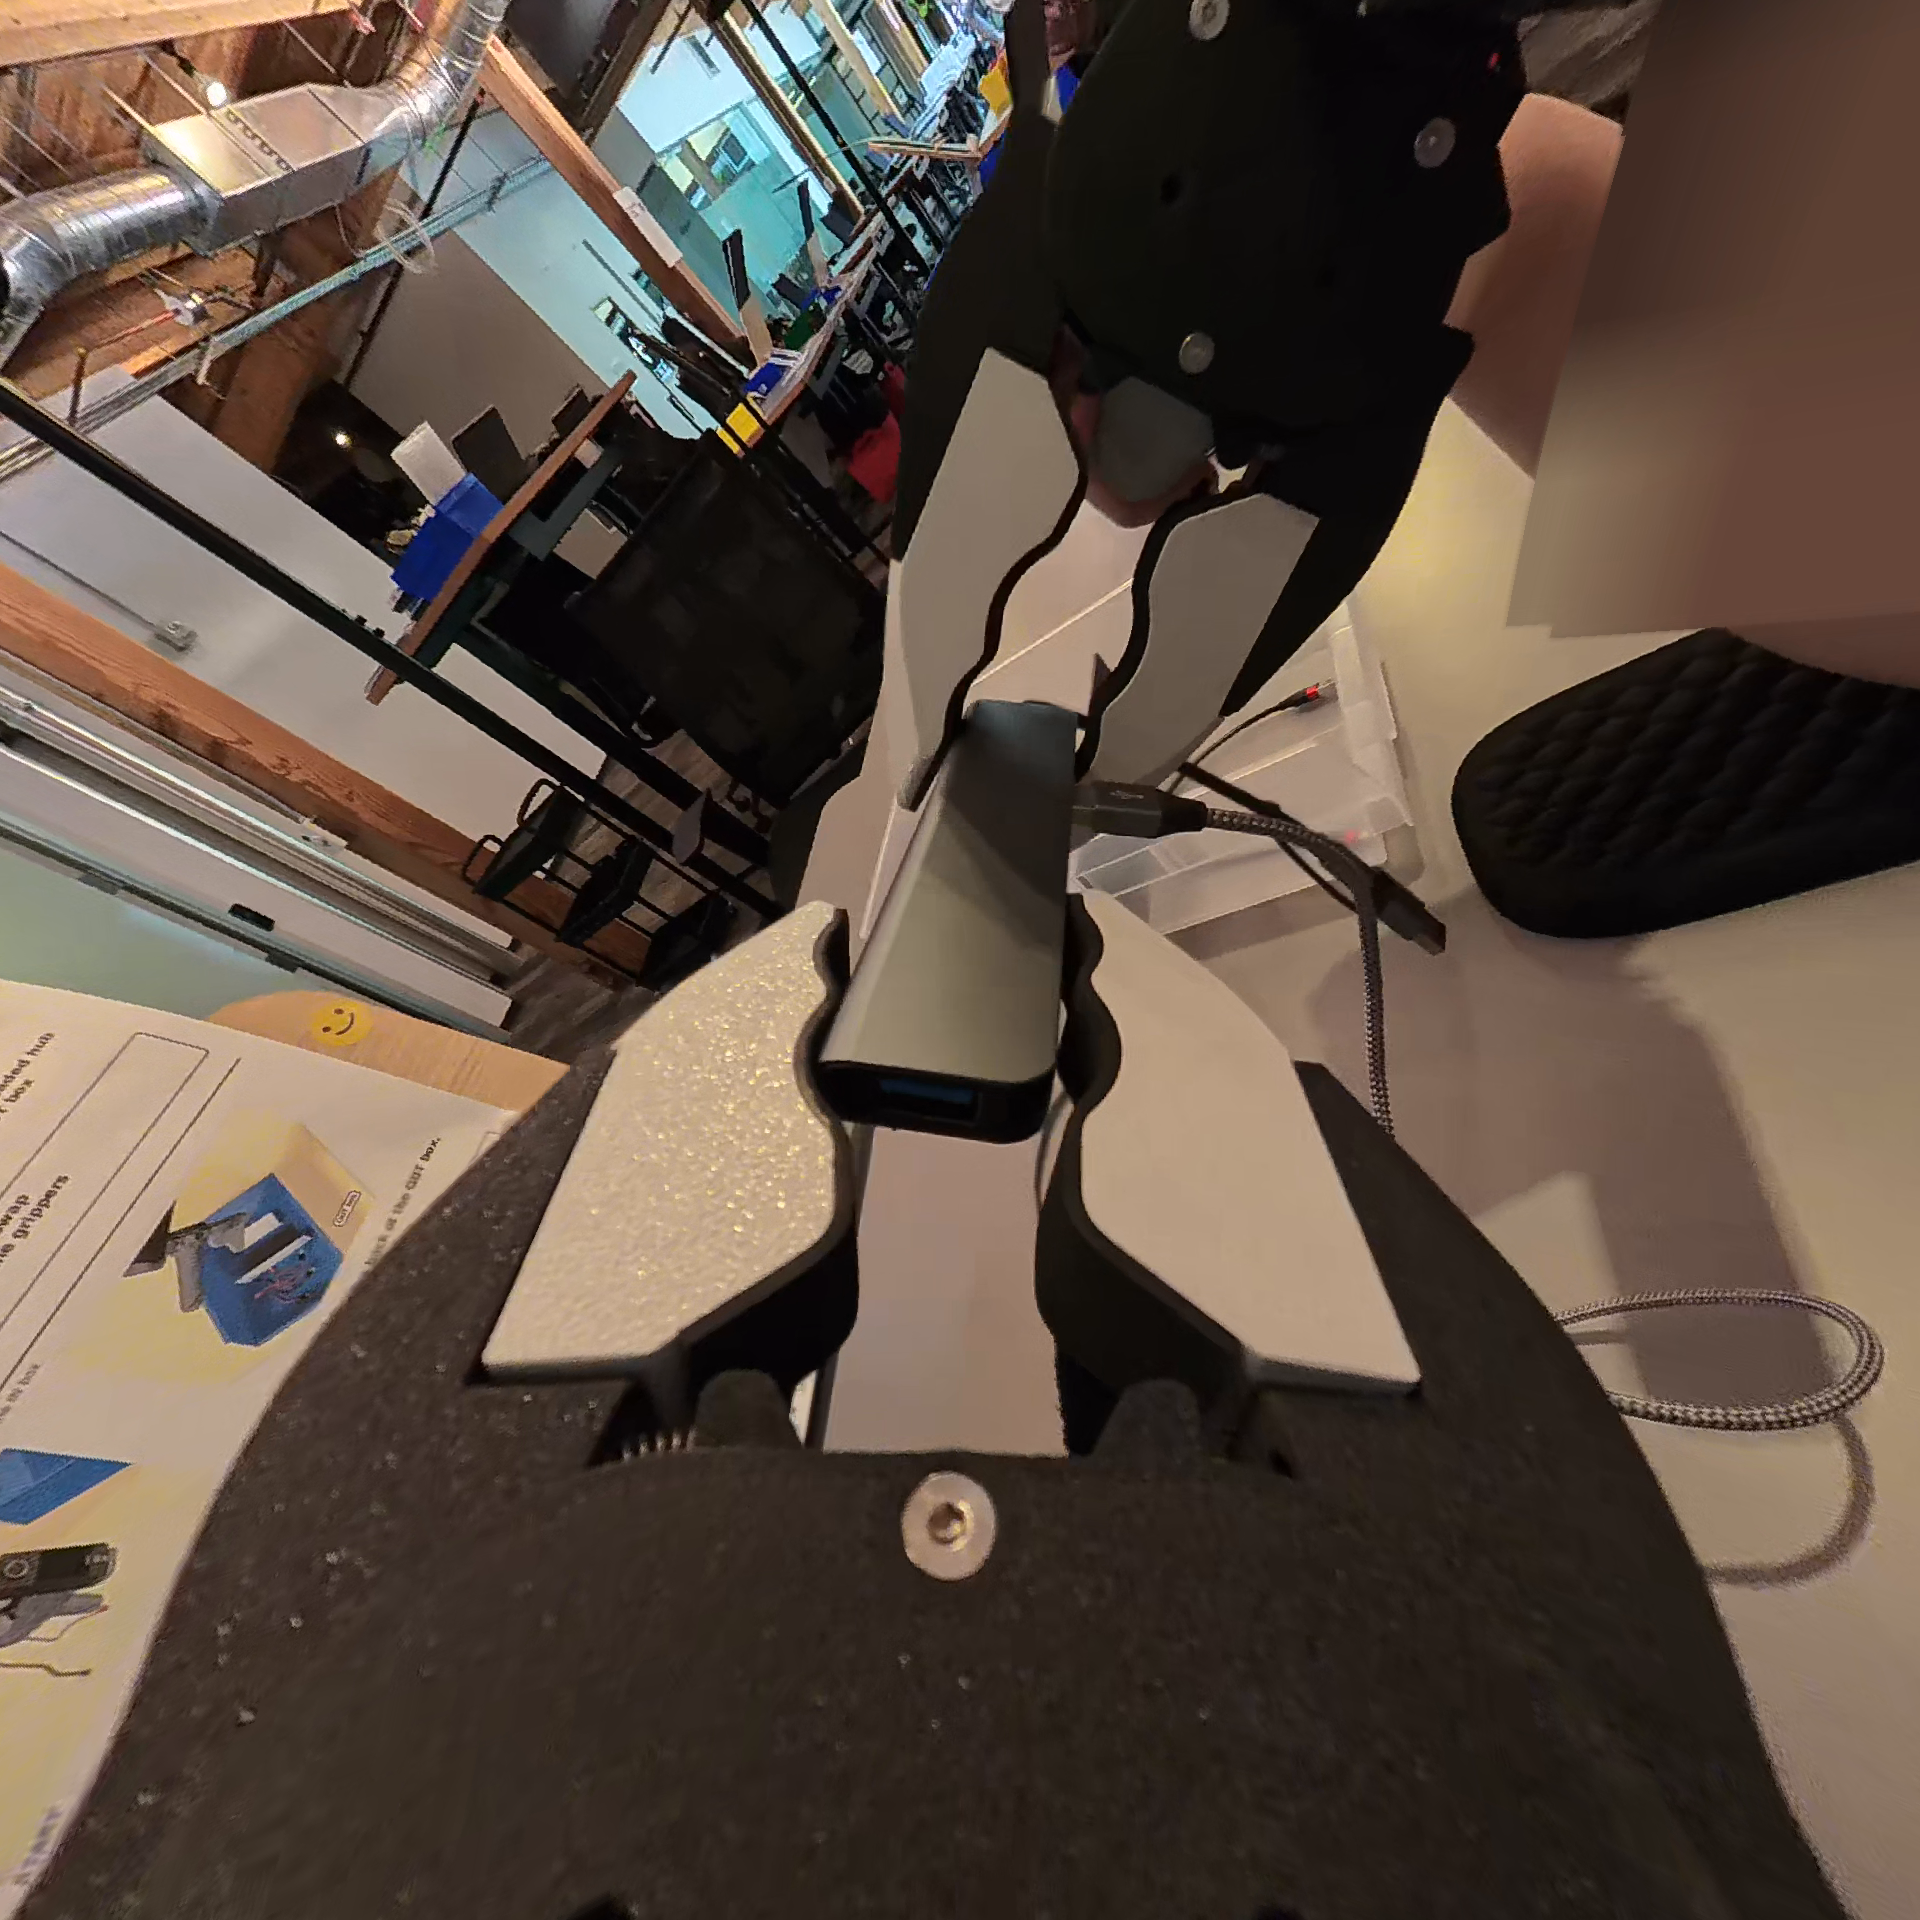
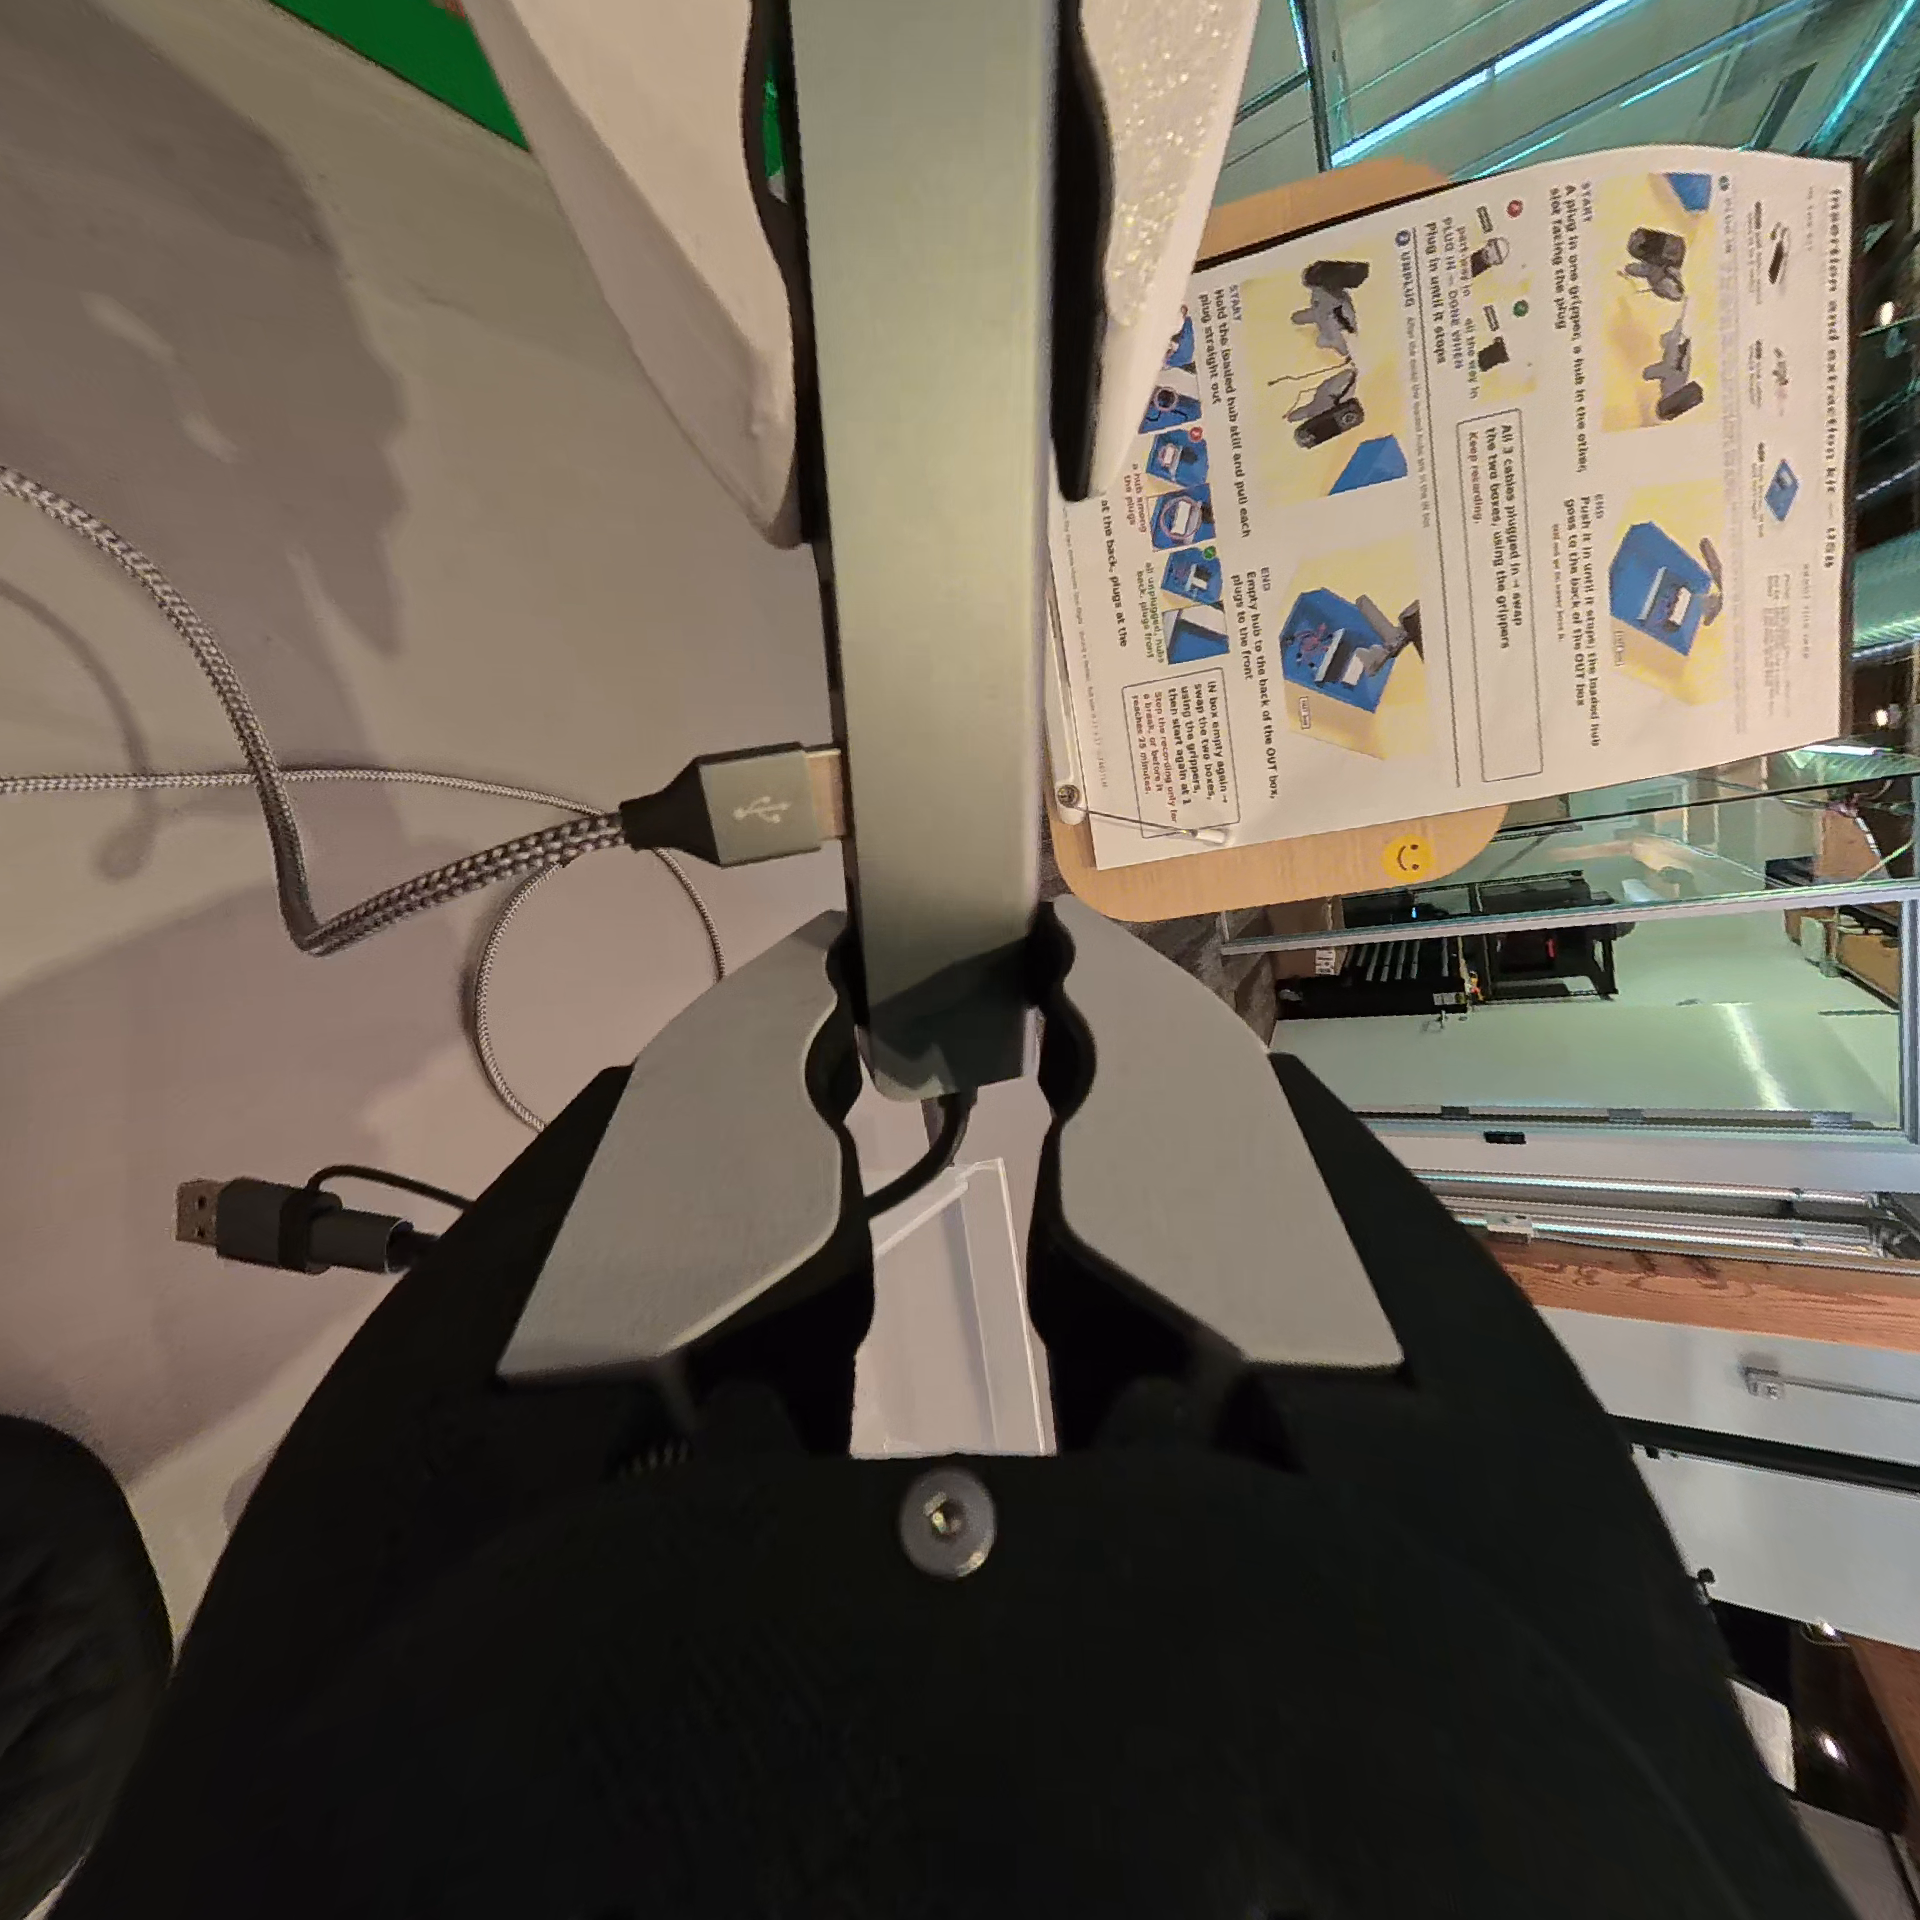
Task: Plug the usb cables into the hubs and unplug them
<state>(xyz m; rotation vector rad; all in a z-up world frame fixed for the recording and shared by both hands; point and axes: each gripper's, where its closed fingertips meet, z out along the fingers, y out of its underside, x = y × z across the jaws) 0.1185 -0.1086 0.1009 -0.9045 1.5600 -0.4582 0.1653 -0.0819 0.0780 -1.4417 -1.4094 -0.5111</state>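
A grey USB hub (image 1: 977,862) is held off the white table by both grippers, one at each end. My left gripper (image 1: 951,935) is shut on the end with the blue port facing the camera. My right gripper (image 2: 945,935) is shut on the end where the hub's (image 2: 925,675) own black cable leaves. Each gripper shows in the other's view: right (image 1: 1013,743), left (image 2: 930,499). A grey USB plug (image 2: 743,805) on a braided cable (image 2: 281,831) sits in a side port, some metal showing; it also shows in the left wrist view (image 1: 1127,810).
The hub's own black plug (image 2: 281,1226) hangs loose near the table (image 1: 1558,1143). A clear plastic box (image 1: 1299,790) lies under the hub. A printed sheet on a wooden board (image 2: 1455,468) stands at the table edge. A black quilted cushion (image 1: 1683,790) lies at the far side. About 7 cm separates my left fingertips from my right.
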